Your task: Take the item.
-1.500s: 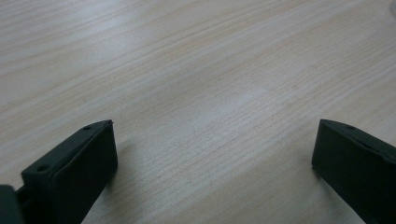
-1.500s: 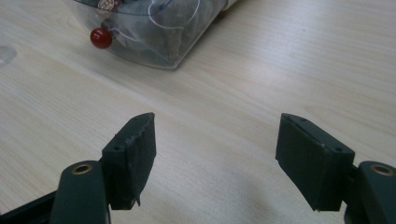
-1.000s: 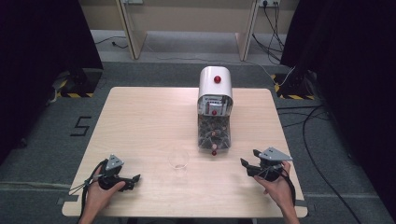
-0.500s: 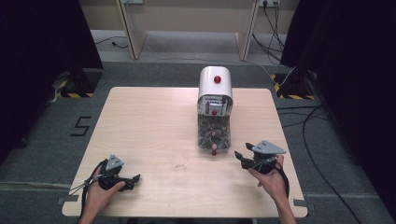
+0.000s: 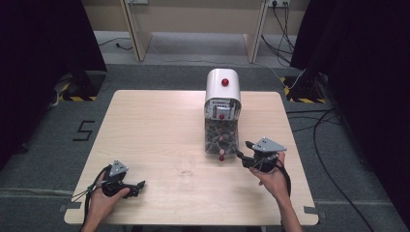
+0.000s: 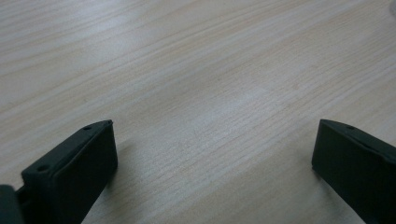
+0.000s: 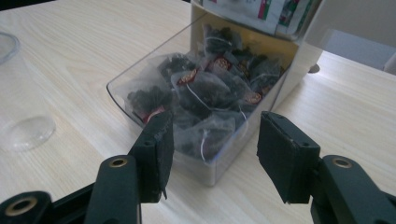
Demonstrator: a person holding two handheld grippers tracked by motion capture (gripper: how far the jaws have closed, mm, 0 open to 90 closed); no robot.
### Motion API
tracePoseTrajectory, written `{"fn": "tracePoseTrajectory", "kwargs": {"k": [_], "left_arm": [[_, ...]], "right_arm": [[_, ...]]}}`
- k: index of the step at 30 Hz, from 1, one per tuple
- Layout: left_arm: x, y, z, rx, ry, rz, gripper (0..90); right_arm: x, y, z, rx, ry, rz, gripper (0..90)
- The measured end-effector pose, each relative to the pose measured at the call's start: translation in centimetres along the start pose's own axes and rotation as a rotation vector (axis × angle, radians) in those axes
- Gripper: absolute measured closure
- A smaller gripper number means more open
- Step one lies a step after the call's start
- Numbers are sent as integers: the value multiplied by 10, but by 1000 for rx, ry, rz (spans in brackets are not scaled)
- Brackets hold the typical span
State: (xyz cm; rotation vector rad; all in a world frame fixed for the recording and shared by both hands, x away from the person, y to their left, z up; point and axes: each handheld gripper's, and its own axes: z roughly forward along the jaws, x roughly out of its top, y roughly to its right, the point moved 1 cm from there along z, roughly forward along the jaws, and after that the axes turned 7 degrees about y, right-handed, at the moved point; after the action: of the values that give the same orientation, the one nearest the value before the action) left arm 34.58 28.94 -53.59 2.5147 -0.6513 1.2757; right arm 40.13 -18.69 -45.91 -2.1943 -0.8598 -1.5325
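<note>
Pale wood grain runs across the table [image 5: 145,125] where I work, with grey floor around it. At its far middle stands the white tea bag dispenser [image 5: 223,92], and out of its foot juts the clear tray [image 7: 140,79], heaped with dark tea bags [image 7: 205,93] whose red tags poke out. From my right claw's own camera the tray sits just beyond the jaw tips, its near corner between them, no pad touching it. My right claw [image 5: 248,155] hovers beside the tray's right end in the high view, pointing toward it; its jaws have just been closing and stand partly apart, with nothing pinched between them. A clear glass cup [image 5: 184,166] stands on the table to the left of the tray, well apart from both claws. My left claw [image 5: 138,185] rests low near the table's front left corner, jaws spread wide over bare wood, gripping nothing. Cables [image 5: 319,135] trail over the floor to the right.
</note>
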Motion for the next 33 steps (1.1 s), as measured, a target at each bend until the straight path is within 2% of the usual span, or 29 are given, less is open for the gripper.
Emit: {"fn": "tracePoseTrajectory", "kwargs": {"k": [18, 27, 33], "left_arm": [[0, 0, 0, 0, -1, 1, 0], [0, 0, 0, 0, 0, 0, 0], [0, 0, 0, 0, -1, 1, 0]], "right_arm": [[15, -6, 30, 28, 4, -4, 477], [15, -4, 44, 38, -9, -3, 503], [14, 0, 53, 28, -19, 3, 509]]}}
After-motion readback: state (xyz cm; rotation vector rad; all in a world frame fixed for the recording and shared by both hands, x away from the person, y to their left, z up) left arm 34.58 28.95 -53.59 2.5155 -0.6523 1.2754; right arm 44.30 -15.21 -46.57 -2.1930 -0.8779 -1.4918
